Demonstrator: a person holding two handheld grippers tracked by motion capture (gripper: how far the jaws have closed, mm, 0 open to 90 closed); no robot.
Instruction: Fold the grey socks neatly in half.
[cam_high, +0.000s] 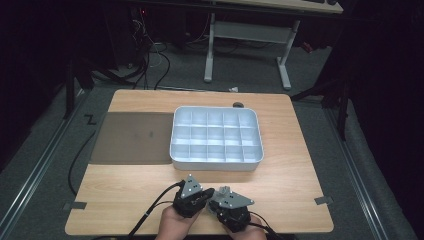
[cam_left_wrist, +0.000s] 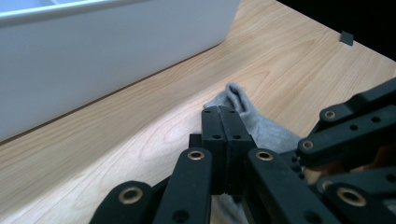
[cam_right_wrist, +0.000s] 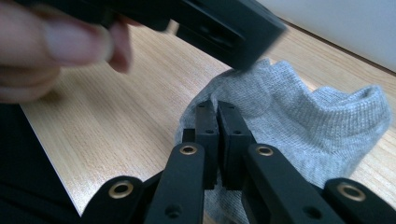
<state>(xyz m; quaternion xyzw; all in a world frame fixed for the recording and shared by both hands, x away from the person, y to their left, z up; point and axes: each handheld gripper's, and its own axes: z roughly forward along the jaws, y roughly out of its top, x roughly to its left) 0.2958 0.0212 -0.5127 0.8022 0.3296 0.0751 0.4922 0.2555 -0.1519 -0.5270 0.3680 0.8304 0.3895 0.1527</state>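
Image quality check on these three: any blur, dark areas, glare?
High view: table evenly lit, room around it nearly black, white compartment tray bright but not blown out. Left gripper view: jaws sharp, tray wall soft, grey sock fairly clear. Right gripper view: sock knit sharp; the left hand-held gripper and fingers up close are blurred.

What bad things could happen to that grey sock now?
Both grippers seem to pinch the grey sock with shut fingers, so pulling apart might stretch it or make one side slip free. The left gripper sits close to the white tray, so a swing could bump it.
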